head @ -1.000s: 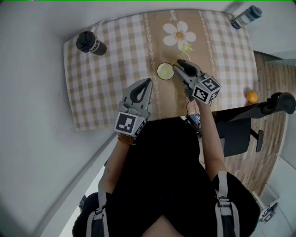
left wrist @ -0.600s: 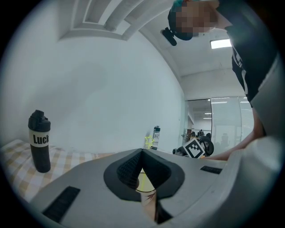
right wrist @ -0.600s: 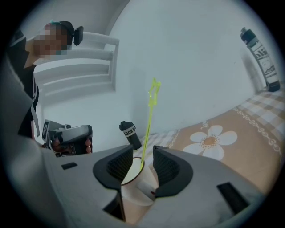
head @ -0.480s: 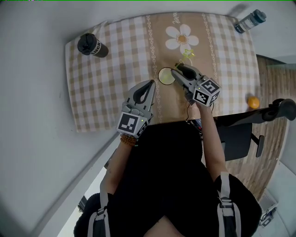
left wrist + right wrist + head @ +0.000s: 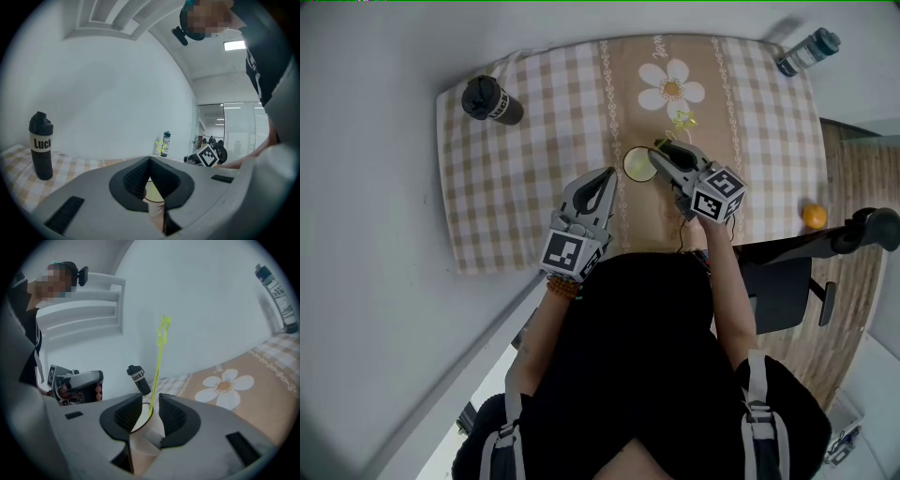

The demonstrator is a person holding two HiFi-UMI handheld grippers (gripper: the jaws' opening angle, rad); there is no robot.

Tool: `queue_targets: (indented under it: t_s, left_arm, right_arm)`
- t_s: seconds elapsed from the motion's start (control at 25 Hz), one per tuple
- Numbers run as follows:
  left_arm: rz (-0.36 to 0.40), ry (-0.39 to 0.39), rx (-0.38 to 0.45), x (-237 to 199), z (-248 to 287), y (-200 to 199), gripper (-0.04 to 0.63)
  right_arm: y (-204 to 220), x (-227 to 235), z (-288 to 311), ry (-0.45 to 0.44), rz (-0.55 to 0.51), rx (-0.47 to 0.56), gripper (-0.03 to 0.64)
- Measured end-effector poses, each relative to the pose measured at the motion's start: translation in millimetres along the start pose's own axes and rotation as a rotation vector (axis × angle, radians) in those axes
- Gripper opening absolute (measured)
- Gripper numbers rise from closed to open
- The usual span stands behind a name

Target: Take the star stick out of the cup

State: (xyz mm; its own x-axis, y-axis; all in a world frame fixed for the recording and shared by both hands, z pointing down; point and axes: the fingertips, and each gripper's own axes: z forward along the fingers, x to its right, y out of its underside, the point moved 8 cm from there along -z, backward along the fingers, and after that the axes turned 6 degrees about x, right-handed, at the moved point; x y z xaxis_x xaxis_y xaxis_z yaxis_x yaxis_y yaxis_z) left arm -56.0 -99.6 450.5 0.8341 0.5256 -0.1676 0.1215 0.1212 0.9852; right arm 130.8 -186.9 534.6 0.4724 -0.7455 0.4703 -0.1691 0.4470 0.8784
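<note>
A pale paper cup [image 5: 638, 164] stands on the brown middle stripe of the checked tablecloth [image 5: 534, 141]. A thin yellow-green star stick [image 5: 159, 357] rises out of the cup, with its star [image 5: 681, 120] leaning to the far right. My right gripper [image 5: 660, 150] is just right of the cup rim. In the right gripper view the stick passes up between the jaws of that gripper [image 5: 150, 401]. The jaws are closing, and a gap still shows on both sides of the stick. My left gripper [image 5: 607, 174] is shut and empty, pointing at the cup [image 5: 152, 192] from the near left.
A black bottle [image 5: 492, 99] stands at the table's far left and a clear water bottle [image 5: 806, 52] at the far right corner. A white flower print [image 5: 672, 87] lies beyond the cup. An orange [image 5: 812, 217] and a black chair [image 5: 787, 272] are off the table's right side.
The whole scene has slid slightly down in the head view. Both grippers keep their places beside the cup, the right one still at the stick.
</note>
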Motion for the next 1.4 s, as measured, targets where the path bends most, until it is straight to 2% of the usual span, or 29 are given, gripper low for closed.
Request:
queue_targets:
  t_s: [0.2,0.36,0.72,0.88,1.24,1.4]
  left_arm:
    - [-0.014,-0.015,-0.01,-5,0,6,0.012]
    - [-0.021,-0.013,-0.013,-6,4,9,0.012]
    - [-0.026,-0.004,-0.011,-6,10,11,0.012]
    - [-0.026,-0.008,-0.012,-8,9,11,0.012]
    - [-0.027,-0.032,-0.009,-12,3,12,0.012]
    - [-0.027,-0.032,-0.005,-12,2,12,0.012]
  right_arm:
    - [2,-1,2,-0.008,-0.062,-0.055,0.073]
    - [0,-1,2,-0.01,-0.067,-0.057,0.035]
    - [-3,-3,2,-0.005,-0.098,-0.062,0.025]
    - [-7,-8,8,0.03,-0.182,-0.079,0.034]
    - [-14,-37,23,0.016,-0.457,-0.123,0.016]
    - [-12,-44,24,0.007,-0.503,-0.137,0.015]
